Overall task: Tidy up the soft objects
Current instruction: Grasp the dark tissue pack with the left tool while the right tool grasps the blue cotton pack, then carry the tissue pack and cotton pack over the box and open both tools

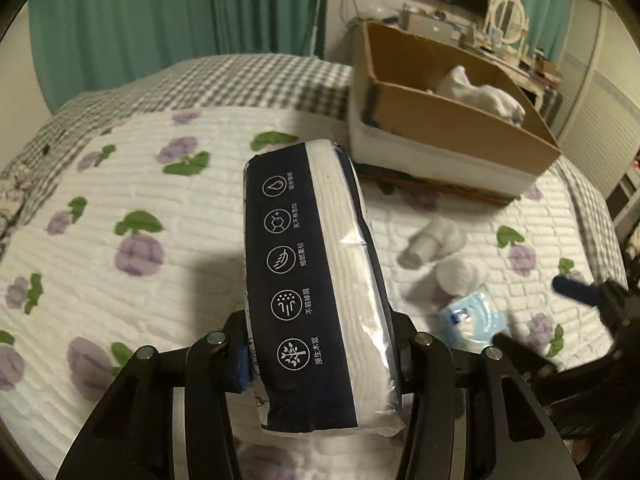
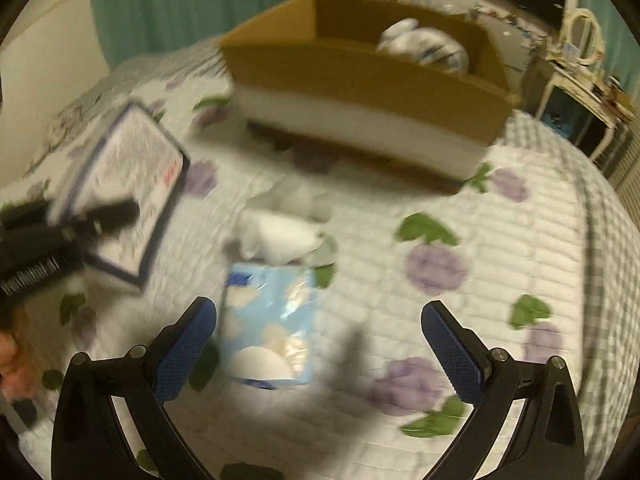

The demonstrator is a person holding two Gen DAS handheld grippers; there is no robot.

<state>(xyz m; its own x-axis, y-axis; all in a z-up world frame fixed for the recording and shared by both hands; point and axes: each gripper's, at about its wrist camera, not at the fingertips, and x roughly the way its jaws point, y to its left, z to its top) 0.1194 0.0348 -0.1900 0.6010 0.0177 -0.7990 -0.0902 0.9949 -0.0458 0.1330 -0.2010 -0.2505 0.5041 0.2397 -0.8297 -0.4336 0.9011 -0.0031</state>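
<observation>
Left hand-held gripper (image 1: 316,354) clamped on a navy-and-white tissue pack (image 1: 312,280); right hand-held gripper (image 2: 320,344) spread wide over the bed (image 2: 500,240).

The tissue pack is pinched between the left fingers, lifted above the floral quilt. Ahead and right of it lie rolled white socks (image 1: 436,240) and a light-blue packet (image 1: 474,316). That packet (image 2: 268,324) sits just inside the right gripper's left finger, untouched. Beyond stands a cardboard box (image 2: 360,64) holding white soft items (image 2: 428,46).
</observation>
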